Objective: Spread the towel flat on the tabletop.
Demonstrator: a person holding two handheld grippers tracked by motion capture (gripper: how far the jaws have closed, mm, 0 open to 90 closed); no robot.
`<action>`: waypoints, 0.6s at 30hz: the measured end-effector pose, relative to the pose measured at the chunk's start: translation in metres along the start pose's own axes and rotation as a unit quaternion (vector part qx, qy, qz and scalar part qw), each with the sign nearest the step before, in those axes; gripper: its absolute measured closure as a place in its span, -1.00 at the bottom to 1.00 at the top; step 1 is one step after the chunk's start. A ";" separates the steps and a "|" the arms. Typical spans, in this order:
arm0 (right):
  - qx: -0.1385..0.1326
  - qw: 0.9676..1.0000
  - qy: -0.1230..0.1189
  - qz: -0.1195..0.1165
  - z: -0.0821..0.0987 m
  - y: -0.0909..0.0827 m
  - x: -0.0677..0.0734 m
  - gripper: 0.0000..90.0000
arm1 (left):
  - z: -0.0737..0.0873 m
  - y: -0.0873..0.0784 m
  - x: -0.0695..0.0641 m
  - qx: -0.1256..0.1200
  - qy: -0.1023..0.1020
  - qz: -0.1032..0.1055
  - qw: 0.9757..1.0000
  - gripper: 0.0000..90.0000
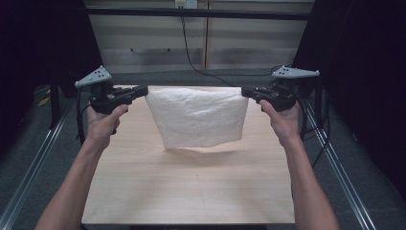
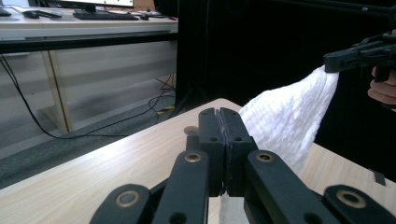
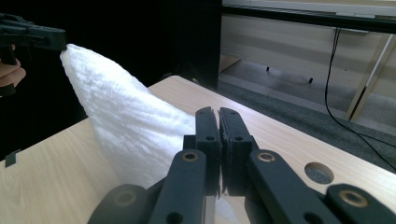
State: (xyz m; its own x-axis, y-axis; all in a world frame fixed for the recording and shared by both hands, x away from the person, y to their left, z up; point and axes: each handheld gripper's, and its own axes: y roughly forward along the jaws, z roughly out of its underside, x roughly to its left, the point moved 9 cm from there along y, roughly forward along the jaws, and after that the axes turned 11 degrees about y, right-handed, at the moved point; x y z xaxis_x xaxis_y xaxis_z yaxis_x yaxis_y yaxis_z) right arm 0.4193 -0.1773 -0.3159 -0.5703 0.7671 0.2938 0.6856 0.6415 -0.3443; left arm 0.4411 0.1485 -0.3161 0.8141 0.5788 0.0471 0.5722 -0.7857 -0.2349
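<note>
Above the bench (image 1: 191, 191) we hold the white towel (image 1: 198, 117) stretched, clear of the wood. Our left gripper (image 1: 143, 90) and right gripper (image 1: 244, 91) each pinch one top corner; such thin bites could slip if we pull apart.

A pale wooden table top (image 1: 191, 191) is lying on a grey carpeted floor (image 1: 364, 158) between metal rails (image 1: 28, 167). Beyond it, a light wooden cabinet (image 1: 158, 33) is standing with a black cable (image 1: 191, 52) hanging down its front.
</note>
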 end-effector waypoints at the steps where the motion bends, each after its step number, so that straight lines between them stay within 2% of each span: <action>1: 0.000 1.000 0.001 0.000 -0.002 0.002 -0.001 0.95 | 0.000 0.002 0.003 0.005 0.000 -0.002 1.000 0.98; 3: 0.002 1.000 0.004 0.000 -0.007 0.009 -0.003 0.95 | -0.001 0.005 0.008 0.009 -0.003 -0.005 1.000 0.98; 8: 0.015 1.000 0.008 0.009 -0.017 0.027 -0.013 0.95 | -0.012 0.016 0.027 0.011 -0.014 -0.028 0.999 0.98; 10: 0.022 0.999 0.006 0.024 -0.023 0.034 -0.018 0.95 | -0.020 0.022 0.033 0.009 -0.014 -0.033 0.999 0.98; 13: 0.020 0.999 0.011 0.035 -0.033 0.040 -0.024 0.95 | -0.033 0.028 0.036 0.004 -0.007 -0.037 0.999 0.98; 15: 0.020 0.999 0.017 0.040 -0.035 0.042 -0.027 0.95 | -0.036 0.031 0.034 -0.002 -0.004 -0.032 0.999 0.98; 17: 0.022 0.999 0.020 0.040 -0.030 0.045 -0.029 0.95 | -0.031 0.034 0.031 0.005 0.005 -0.033 0.999 0.98; 18: 0.024 0.999 0.020 0.041 -0.026 0.047 -0.030 0.95 | -0.024 0.037 0.026 0.011 0.009 -0.026 1.000 0.98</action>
State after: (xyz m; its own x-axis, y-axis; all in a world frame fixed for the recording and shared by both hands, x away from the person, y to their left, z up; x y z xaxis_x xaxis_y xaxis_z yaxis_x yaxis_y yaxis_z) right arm 0.4800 -0.1705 -0.3180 -0.4942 0.8167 0.2981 0.7063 0.5771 -0.4100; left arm 0.4860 0.1297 -0.3001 0.7846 0.6151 0.0781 0.6124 -0.7491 -0.2528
